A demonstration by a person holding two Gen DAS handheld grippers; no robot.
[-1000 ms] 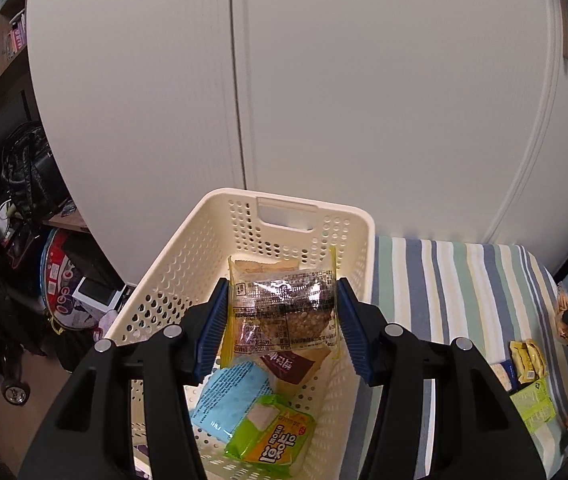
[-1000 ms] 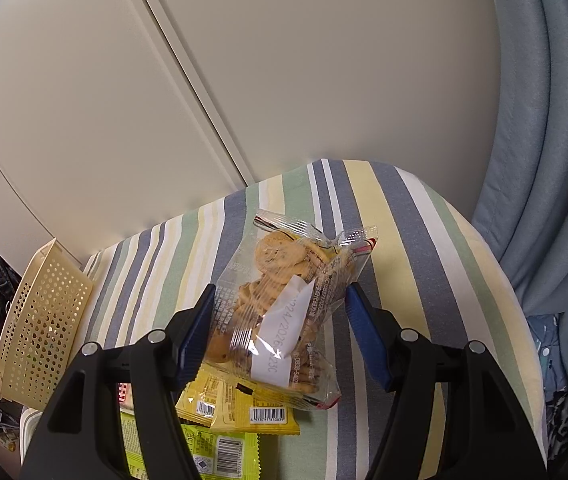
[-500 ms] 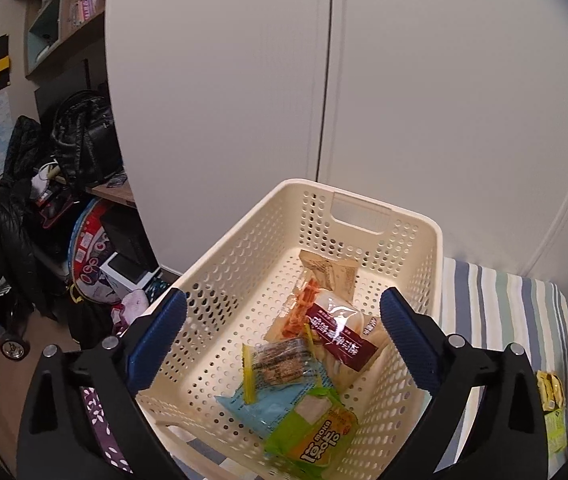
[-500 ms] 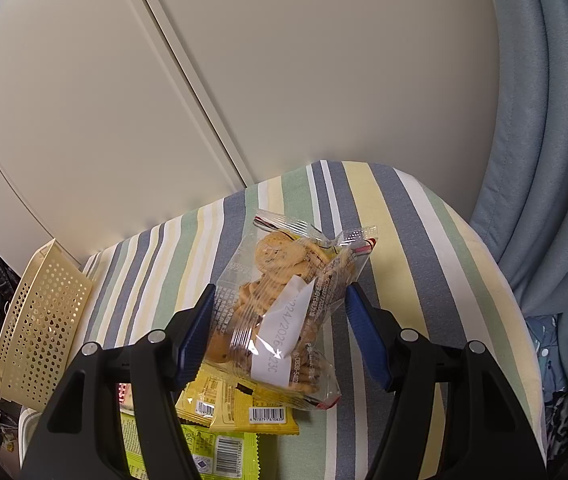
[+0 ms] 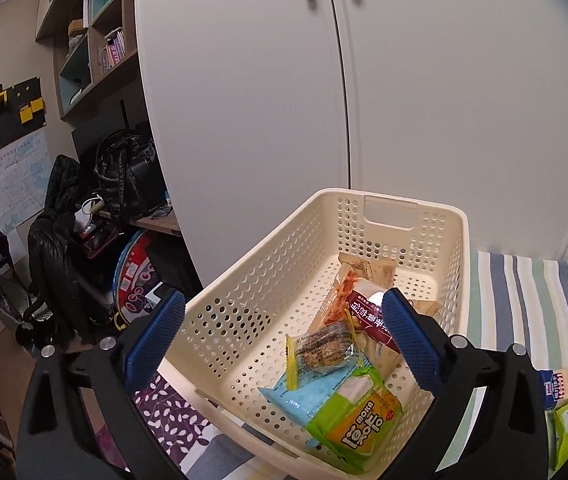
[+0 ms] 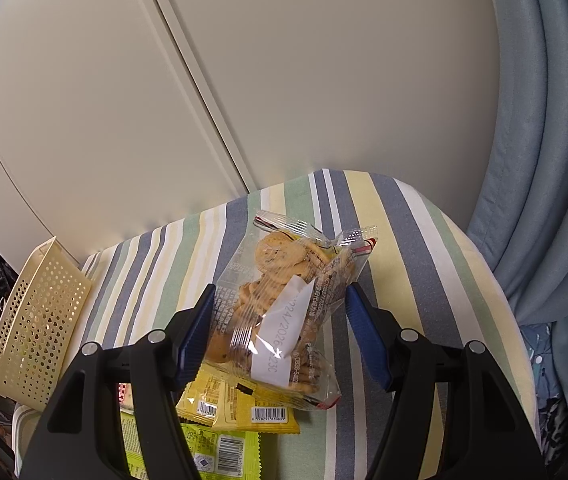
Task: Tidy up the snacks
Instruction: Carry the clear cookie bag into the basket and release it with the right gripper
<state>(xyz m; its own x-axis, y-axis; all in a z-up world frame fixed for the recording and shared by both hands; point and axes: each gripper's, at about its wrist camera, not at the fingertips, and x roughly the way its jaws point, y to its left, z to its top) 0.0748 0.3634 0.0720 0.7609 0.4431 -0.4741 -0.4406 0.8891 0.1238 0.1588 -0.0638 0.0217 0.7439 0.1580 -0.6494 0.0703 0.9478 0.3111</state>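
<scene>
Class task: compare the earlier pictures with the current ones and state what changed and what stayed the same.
The left gripper opened, dropped the yellow-edged snack pack into the cream basket and drew back. The right gripper stayed around the cookie bag on the striped cloth.

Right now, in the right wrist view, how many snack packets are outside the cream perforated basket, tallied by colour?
Clear plastic bag of round cookies, between the fingers of the right gripper: 1
Yellow flat packets: 2
Green flat packet: 1
Red-and-white packet, mostly hidden: 1
Total: 5
</scene>
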